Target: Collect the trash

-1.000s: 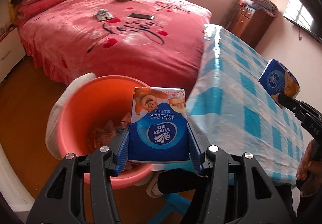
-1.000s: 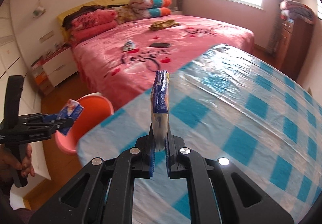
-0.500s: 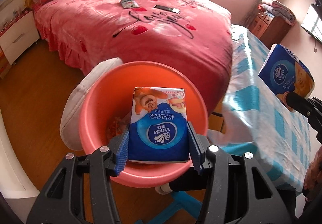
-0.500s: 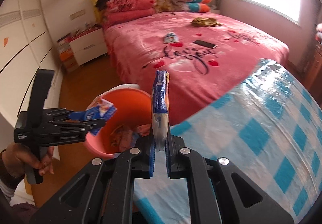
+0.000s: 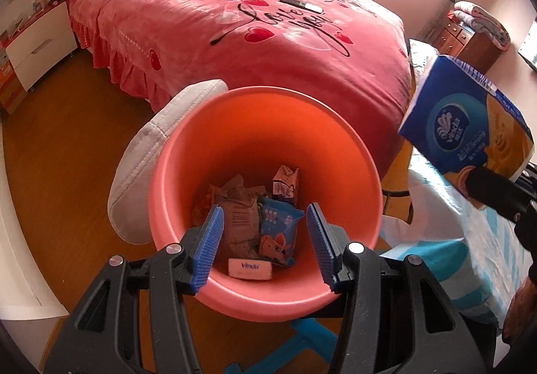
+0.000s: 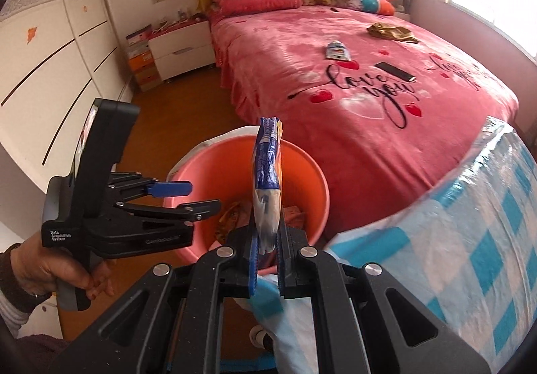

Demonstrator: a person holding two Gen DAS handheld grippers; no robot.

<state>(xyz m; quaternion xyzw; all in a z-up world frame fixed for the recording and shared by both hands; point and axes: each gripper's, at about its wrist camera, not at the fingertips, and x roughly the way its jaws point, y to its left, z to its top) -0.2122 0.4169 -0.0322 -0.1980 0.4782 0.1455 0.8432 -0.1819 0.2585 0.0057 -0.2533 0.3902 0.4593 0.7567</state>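
Left claw empty over the bin, right claw bringing a tissue pack.

Nearest, the left claw [image 5: 263, 241] hangs with jaws apart and nothing between them above the orange bin [image 5: 335, 145]; a white Vinda pack [image 5: 250, 269] lies inside among wrappers. The right claw [image 6: 267, 268] is clamped on a blue tissue pack [image 6: 266, 172], poised near the bin's rim beside the checked bench [image 6: 470, 223]. Released too early, it could hit the rim and fall to the floor. Beyond, more litter [image 6: 337, 50] lies on the bed [image 6: 369, 125].
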